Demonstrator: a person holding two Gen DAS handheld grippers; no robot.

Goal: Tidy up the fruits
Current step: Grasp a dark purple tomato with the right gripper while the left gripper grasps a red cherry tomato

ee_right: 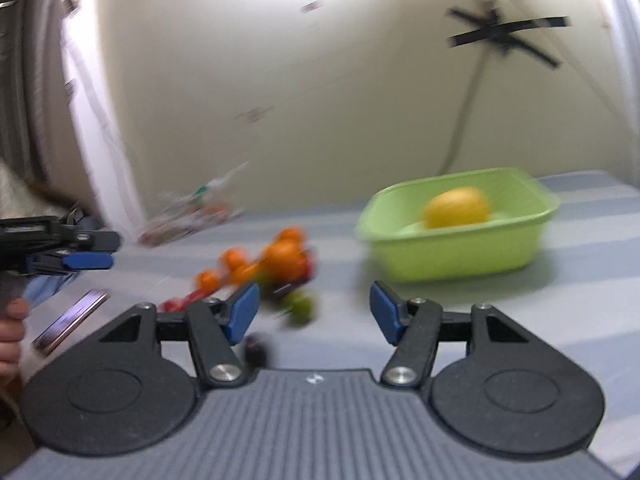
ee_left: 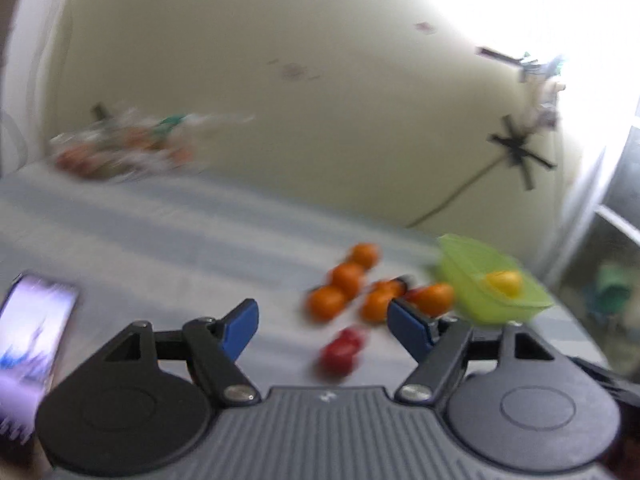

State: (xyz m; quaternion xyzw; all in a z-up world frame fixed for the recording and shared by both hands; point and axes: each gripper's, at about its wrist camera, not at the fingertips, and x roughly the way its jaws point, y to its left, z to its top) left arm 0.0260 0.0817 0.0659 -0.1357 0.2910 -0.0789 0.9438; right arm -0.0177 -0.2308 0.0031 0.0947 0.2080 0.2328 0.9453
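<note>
Both views are blurred. Several oranges (ee_left: 347, 280) lie together on a striped blue-grey cloth; they also show in the right wrist view (ee_right: 282, 258). A red fruit (ee_left: 340, 350) lies just ahead of my open, empty left gripper (ee_left: 322, 328). A green tub (ee_left: 460, 264) at the right holds a yellow fruit (ee_left: 503, 282); in the right wrist view the tub (ee_right: 452, 252) and yellow fruit (ee_right: 456, 207) sit ahead to the right. My right gripper (ee_right: 314, 312) is open and empty, with a green fruit (ee_right: 300, 307) and a dark fruit (ee_right: 256, 348) near its left finger.
A phone (ee_left: 32, 332) lies at the left; it shows in the right wrist view (ee_right: 70, 322) too. A blurred pile of wrapped items (ee_left: 120, 144) sits at the far left by the wall. My left gripper (ee_right: 76, 258) appears at the right wrist view's left edge.
</note>
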